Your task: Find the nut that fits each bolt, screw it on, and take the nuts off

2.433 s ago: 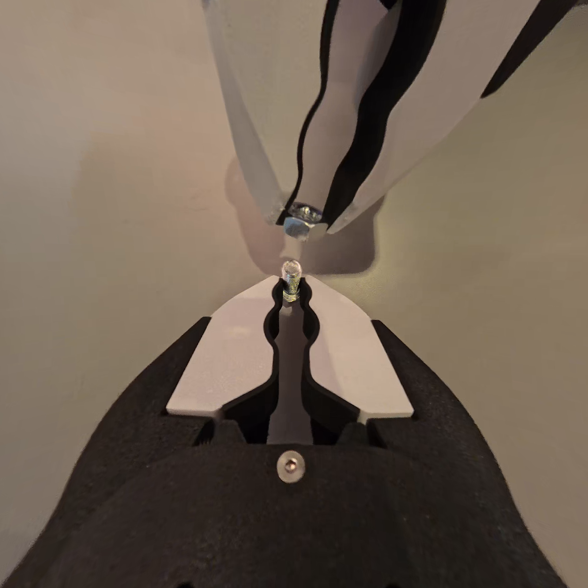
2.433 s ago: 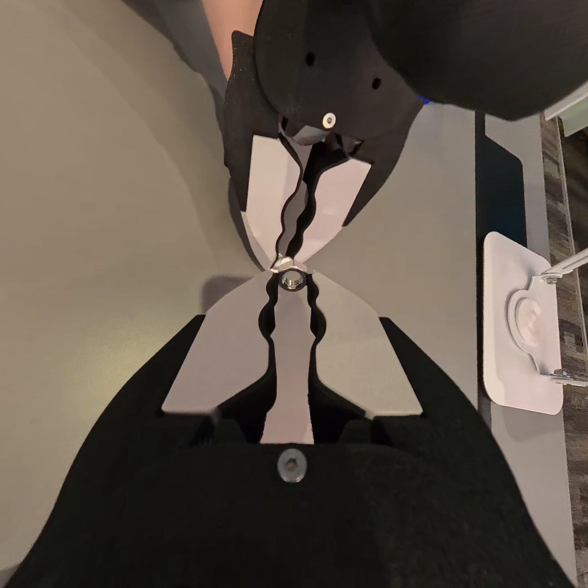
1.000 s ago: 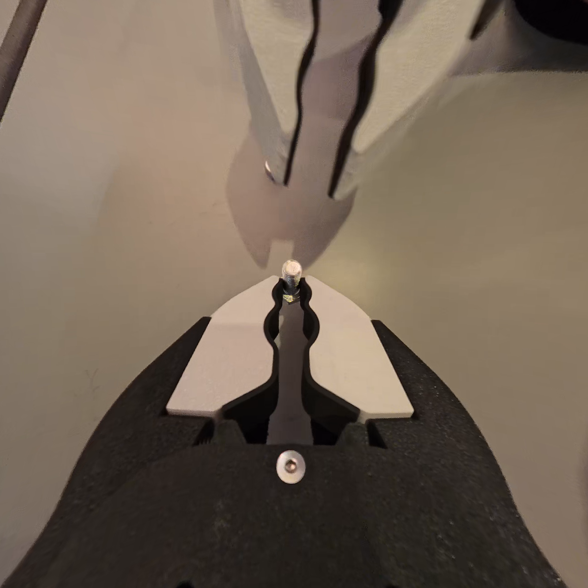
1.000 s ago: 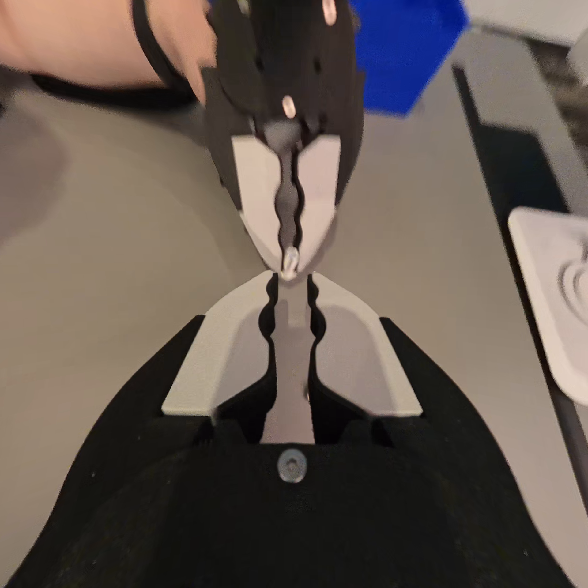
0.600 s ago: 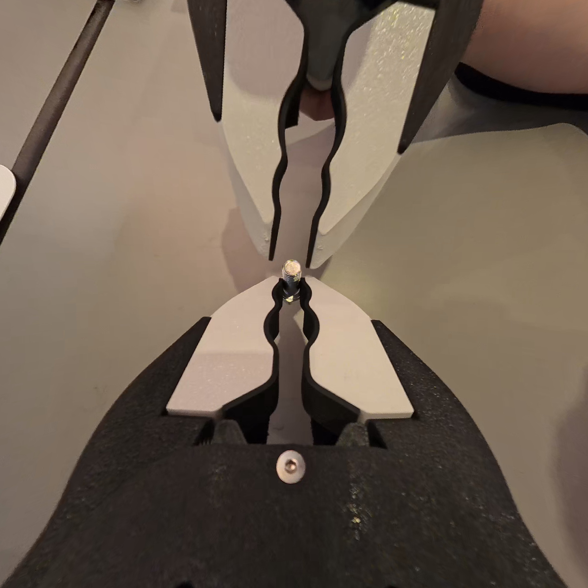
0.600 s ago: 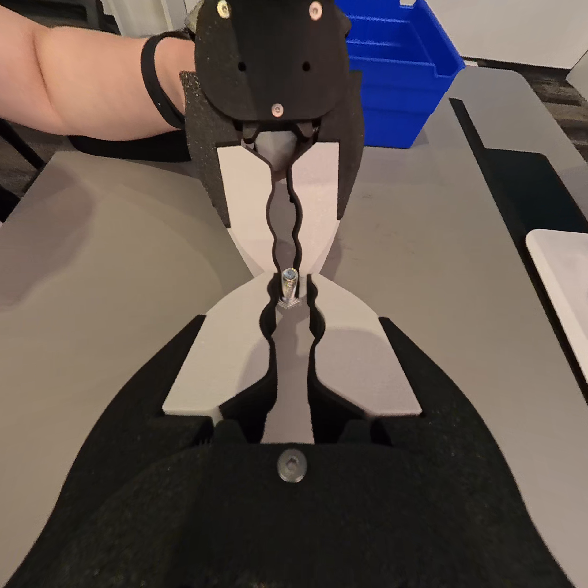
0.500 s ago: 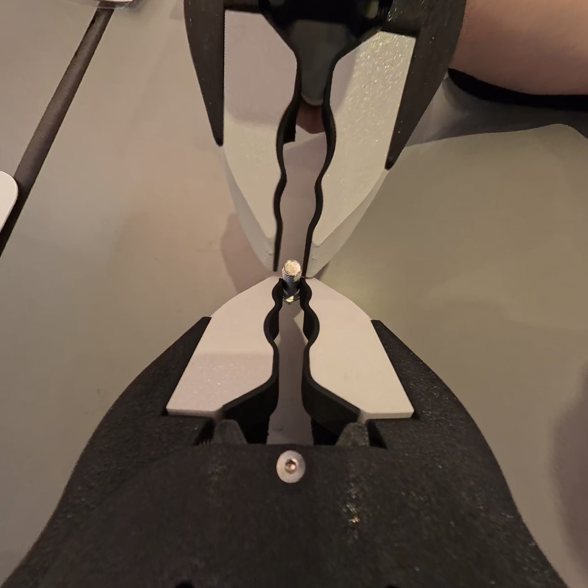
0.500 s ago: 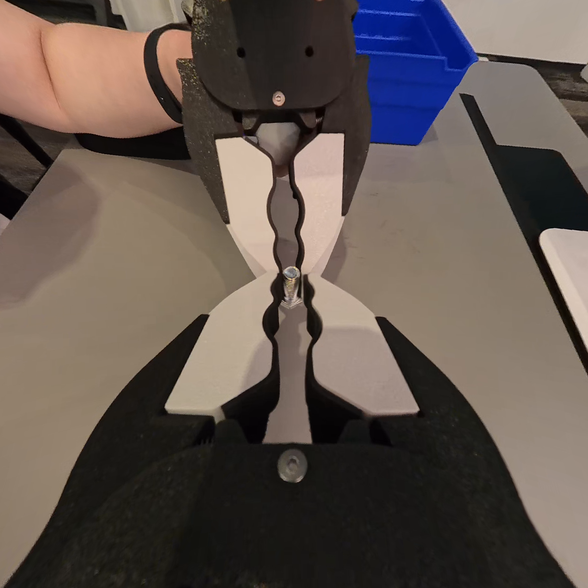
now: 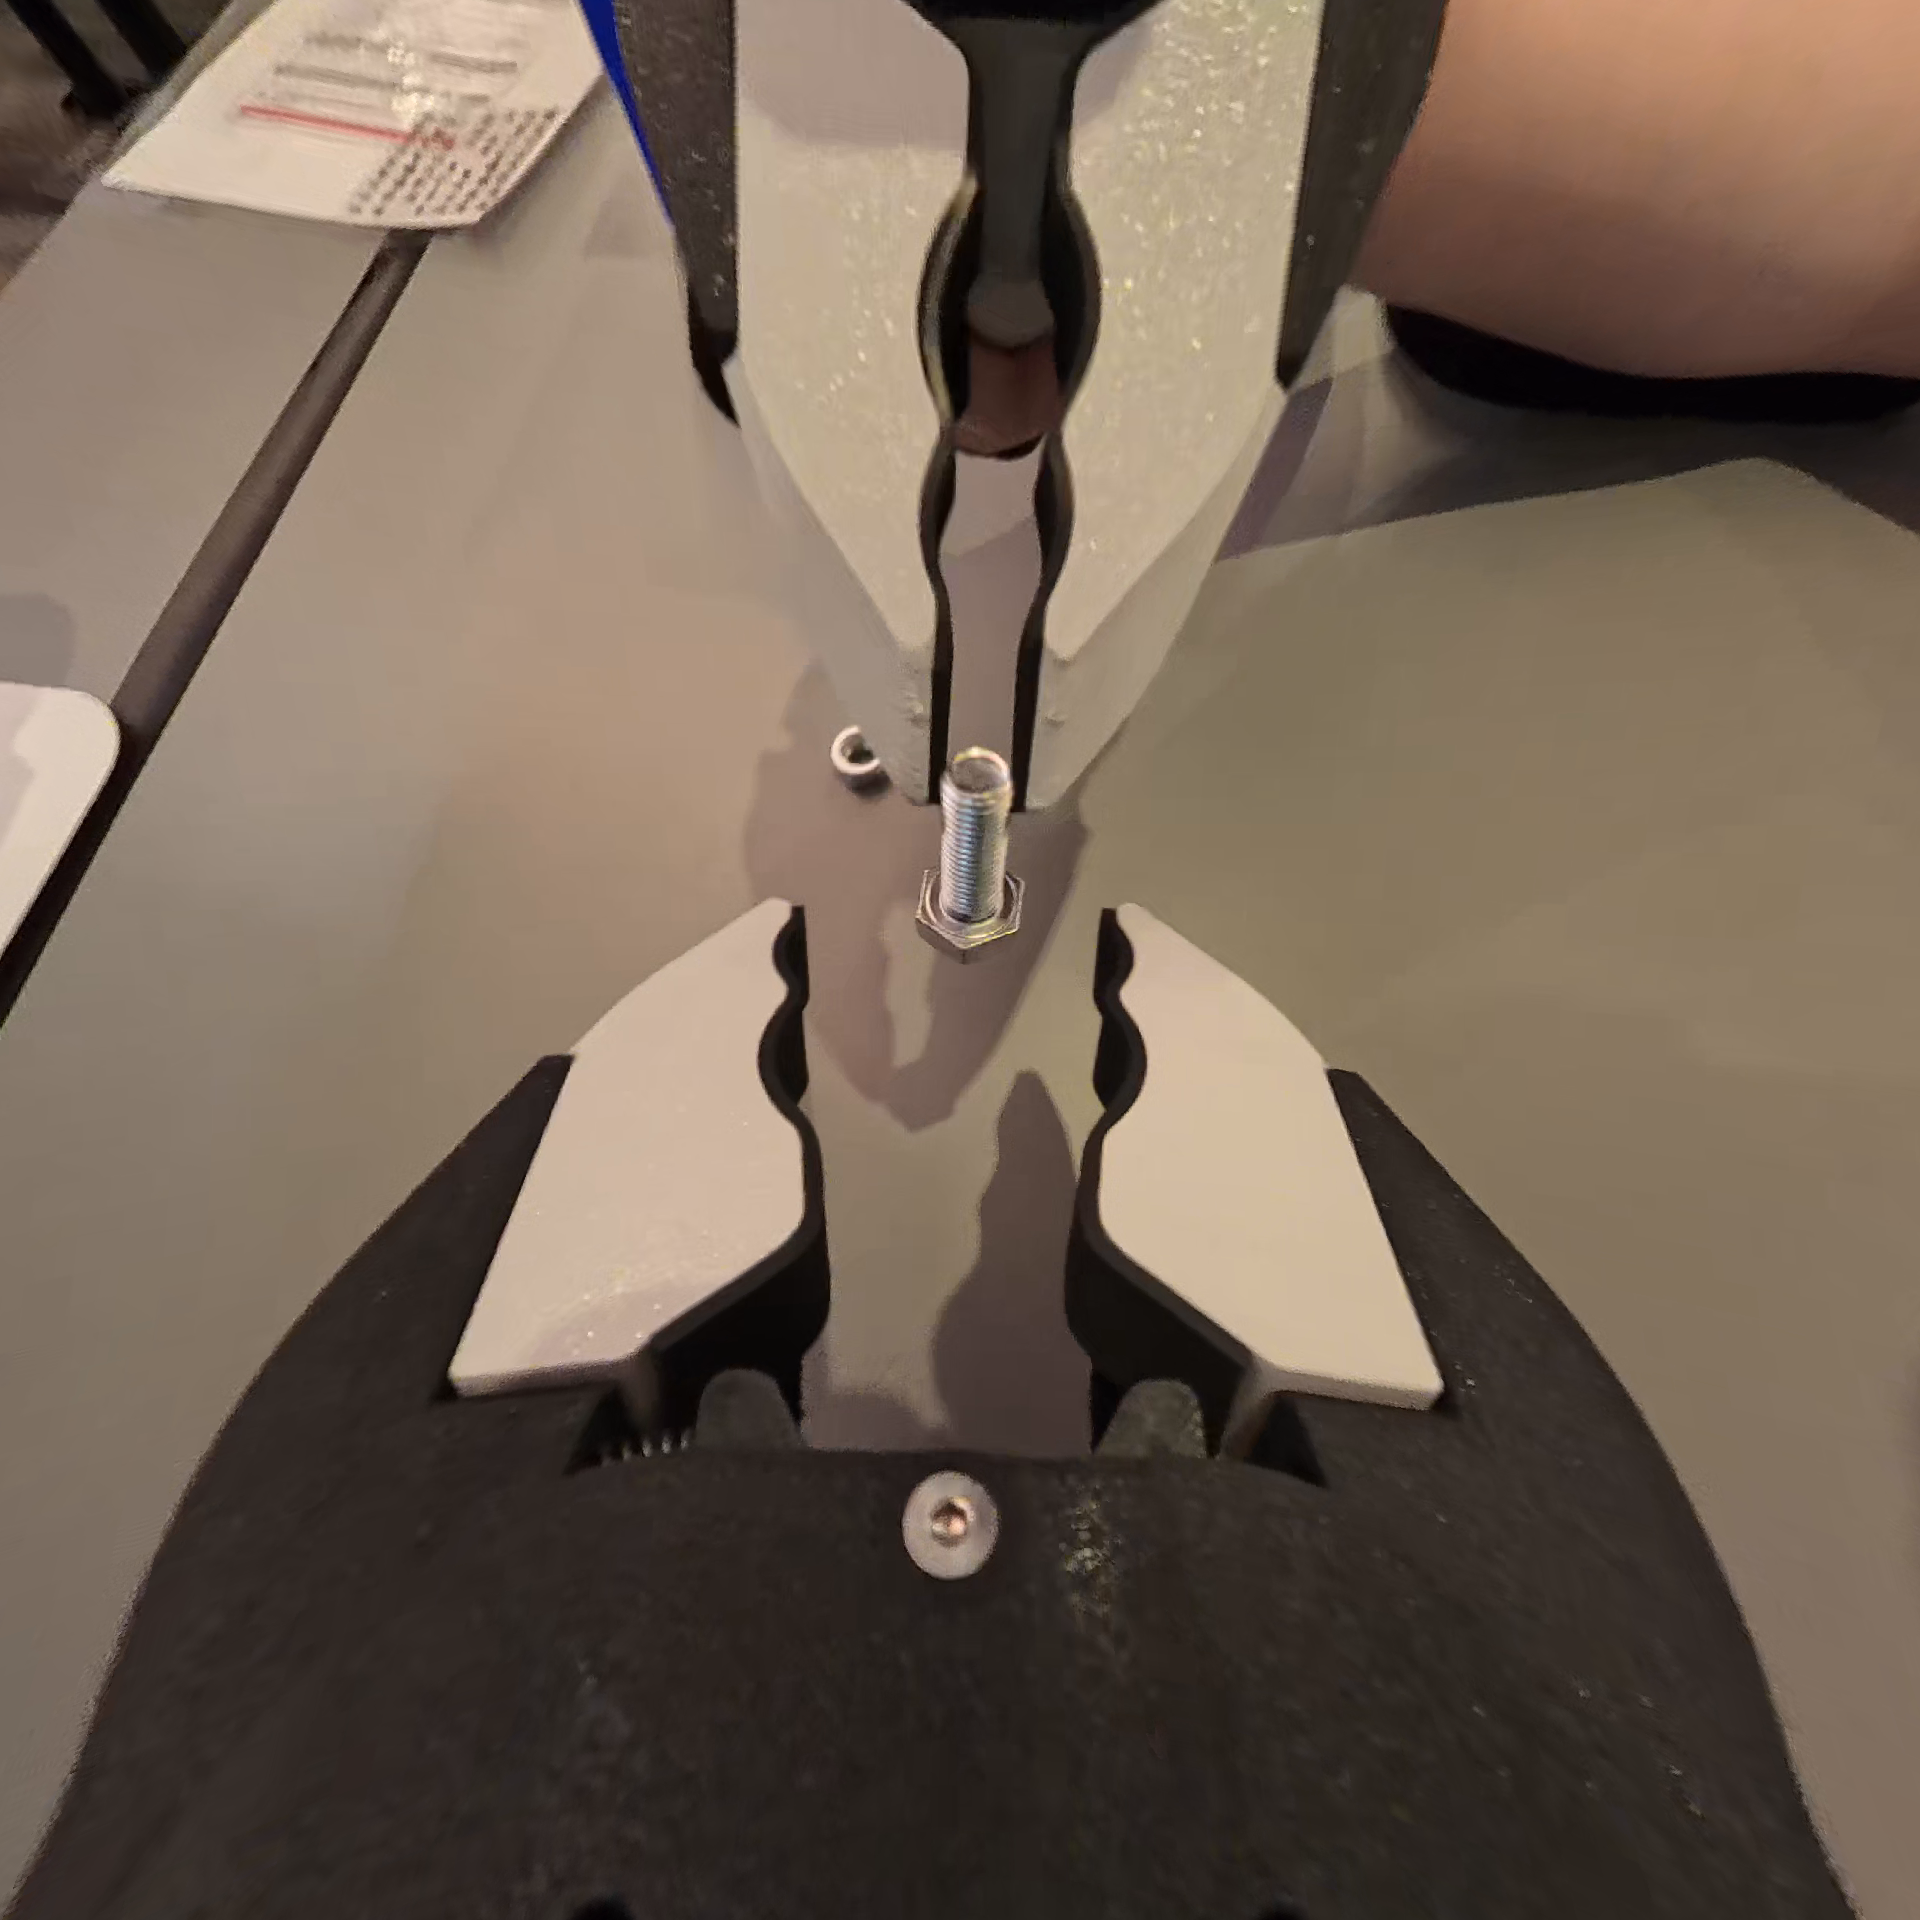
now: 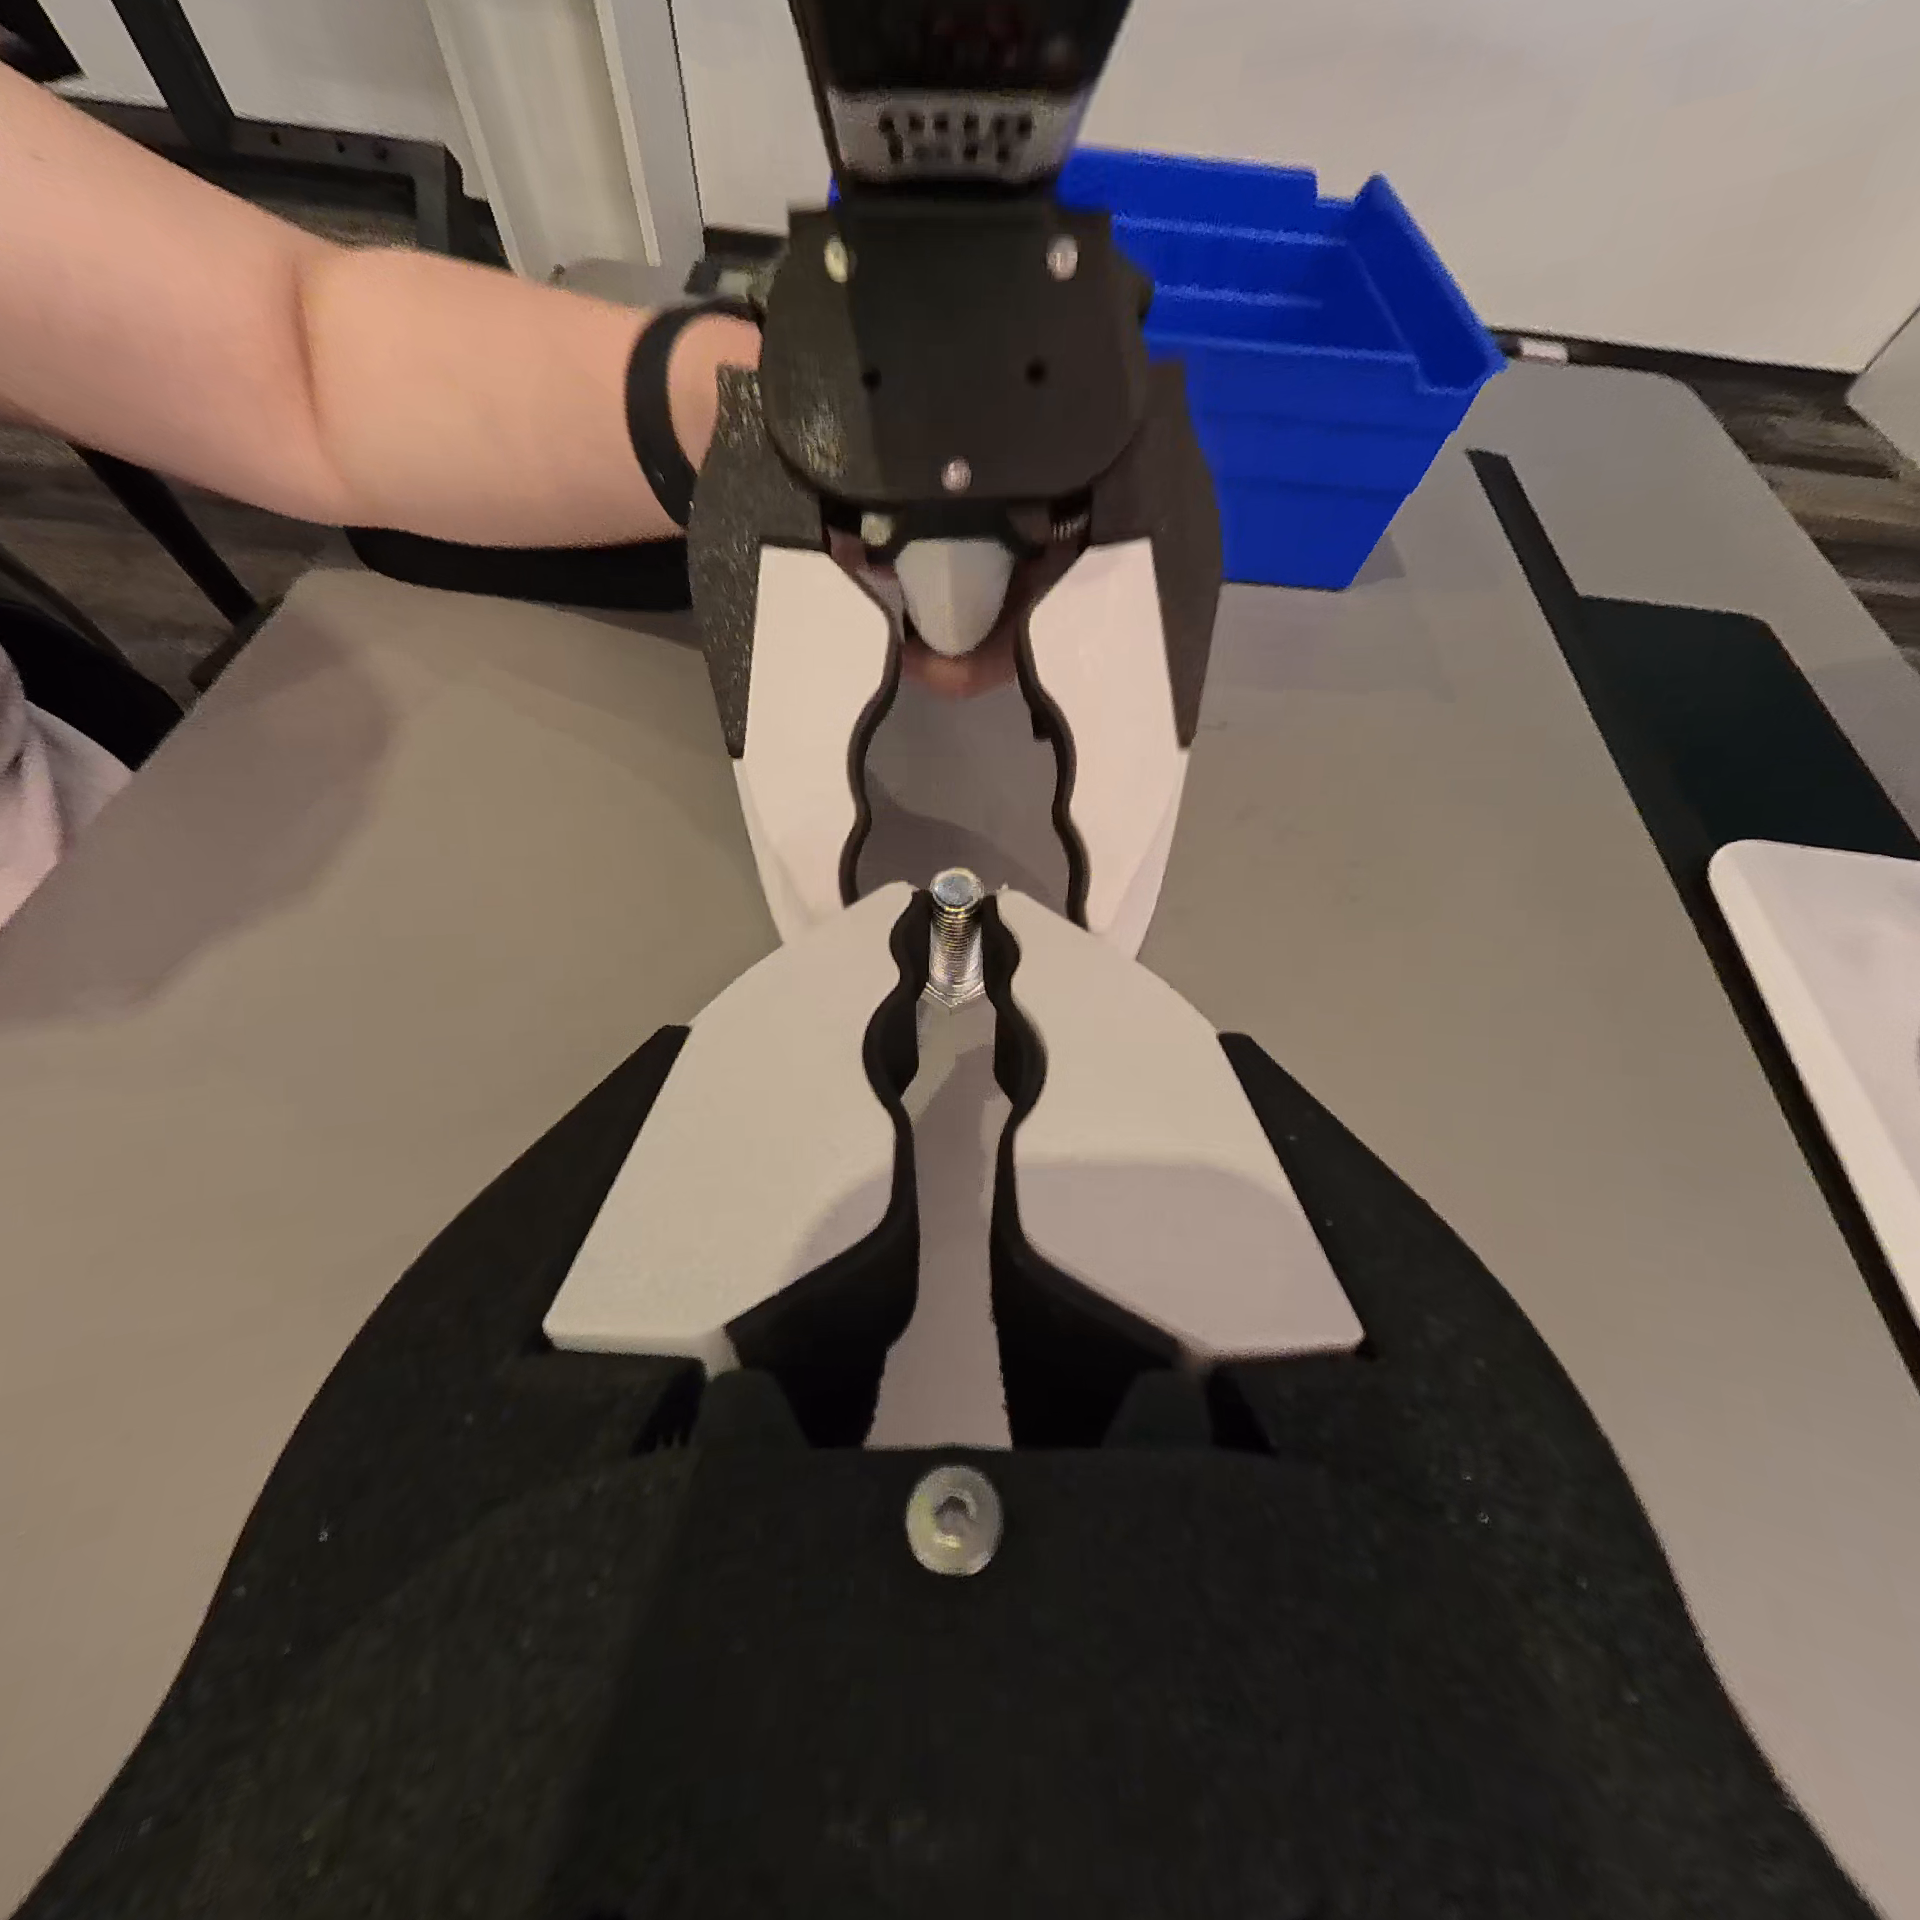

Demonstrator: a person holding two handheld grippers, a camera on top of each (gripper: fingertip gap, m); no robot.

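A silver hex-head bolt (image 9: 971, 847) stands head down on or just above the grey table, thread end up. My right gripper (image 10: 958, 899) is shut on the bolt (image 10: 951, 961), pinching its thread between the fingertips. In the left wrist view the right gripper (image 9: 977, 795) comes in from the far side and holds the bolt's top. My left gripper (image 9: 951, 914) is open and empty, its jaws wide on either side of the bolt head and not touching it. A small loose nut (image 9: 857, 774) lies on the table just left of the right gripper's tip.
A blue bin (image 10: 1299, 364) stands at the table's far edge. A white tray (image 10: 1829, 1039) lies to one side, across a dark gap between tables (image 9: 260, 499). A printed sheet (image 9: 353, 135) lies beyond it. A person's forearms (image 10: 364, 395) hold the grippers. The tips of both grippers are at nearly the same place.
My left gripper has opened, let go of the bolt head and drawn back a little. My right gripper has closed on the bolt's thread and now holds it.
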